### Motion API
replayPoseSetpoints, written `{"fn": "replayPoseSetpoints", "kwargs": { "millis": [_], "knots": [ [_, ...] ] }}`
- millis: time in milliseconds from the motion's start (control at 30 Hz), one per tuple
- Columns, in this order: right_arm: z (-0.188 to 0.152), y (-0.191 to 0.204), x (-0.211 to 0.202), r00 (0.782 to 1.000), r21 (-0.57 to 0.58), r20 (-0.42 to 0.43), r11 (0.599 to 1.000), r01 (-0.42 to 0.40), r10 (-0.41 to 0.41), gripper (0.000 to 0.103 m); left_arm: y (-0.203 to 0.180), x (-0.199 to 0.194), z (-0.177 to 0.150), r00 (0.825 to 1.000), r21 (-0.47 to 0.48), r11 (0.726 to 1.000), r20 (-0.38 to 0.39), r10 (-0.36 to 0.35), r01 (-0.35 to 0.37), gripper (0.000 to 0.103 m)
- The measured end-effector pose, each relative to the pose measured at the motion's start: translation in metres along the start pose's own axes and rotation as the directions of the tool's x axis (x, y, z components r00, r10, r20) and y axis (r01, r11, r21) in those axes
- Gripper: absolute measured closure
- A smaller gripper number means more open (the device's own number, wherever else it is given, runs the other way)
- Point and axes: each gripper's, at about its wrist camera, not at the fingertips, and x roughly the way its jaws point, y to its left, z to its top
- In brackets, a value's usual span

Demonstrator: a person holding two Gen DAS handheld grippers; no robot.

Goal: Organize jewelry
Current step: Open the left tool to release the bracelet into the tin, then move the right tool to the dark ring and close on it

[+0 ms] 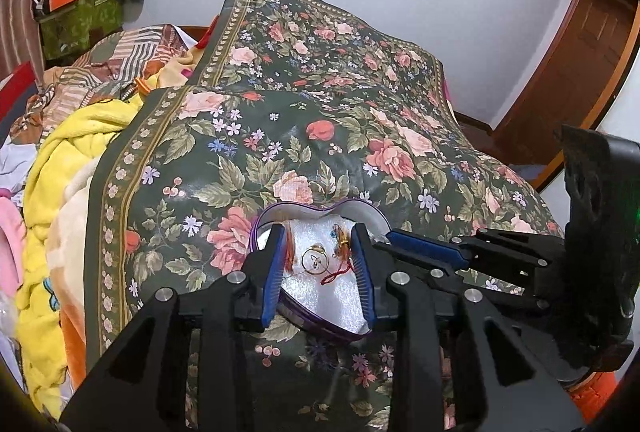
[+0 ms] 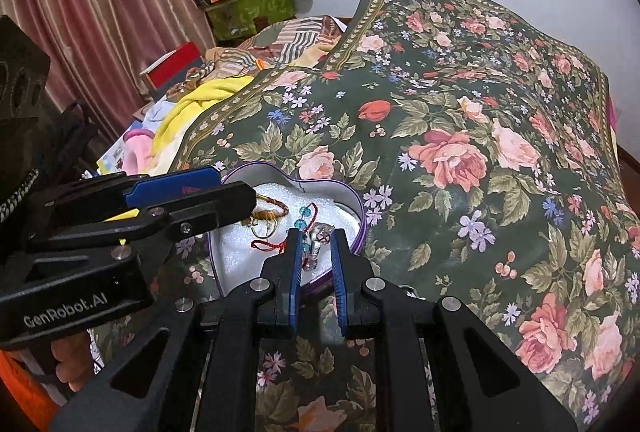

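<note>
The heart-shaped tin (image 1: 320, 216) sits on the floral table (image 1: 360, 135), white foam inside. The left claw (image 1: 319, 232) hangs released over it, a gold ring (image 1: 316, 260) lying between its 2 fingers. The right claw (image 2: 317, 236) is parted, with a blue-beaded charm (image 2: 310, 232) between its fingers; whether they touch it I cannot tell.

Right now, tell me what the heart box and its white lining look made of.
Heart box: likely tin, judging by its thin, smooth, glossy purple wall with a pale inner face. White lining: seemingly foam sheet, matte with a fine grainy sparkle, though it could be fabric.
</note>
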Motion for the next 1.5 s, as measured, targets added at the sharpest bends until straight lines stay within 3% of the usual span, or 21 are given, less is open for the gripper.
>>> {"fn": "replayPoseSetpoints", "kwargs": {
  "millis": [500, 867, 1267, 1500],
  "knots": [
    [-0.002, -0.015, -0.046, 0.995, 0.033, 0.075, 0.997, 0.063, -0.065, 0.085, -0.012, -0.033, 0.007, 0.998, 0.024, 1.0, 0.054, 0.018, -0.019, 0.065],
    [-0.024, -0.045, -0.078, 0.987, 0.102, 0.081, 0.986, 0.133, -0.141, 0.084, -0.043, -0.04, -0.004, 0.999, 0.075, 0.997, 0.039, -0.004, 0.001, 0.065],
    [-0.044, -0.063, -0.079, 0.988, 0.136, 0.046, 0.981, 0.139, -0.147, 0.076, -0.08, 0.0, -0.039, 0.991, 0.113, 0.989, -0.11, -0.081, 0.094, 0.065],
    [-0.049, -0.066, -0.068, 0.991, 0.14, 0.021, 0.982, 0.124, -0.129, 0.075, -0.08, 0.027, -0.047, 0.986, 0.096, 0.992, -0.154, -0.063, 0.079, 0.068]
  ]
}}
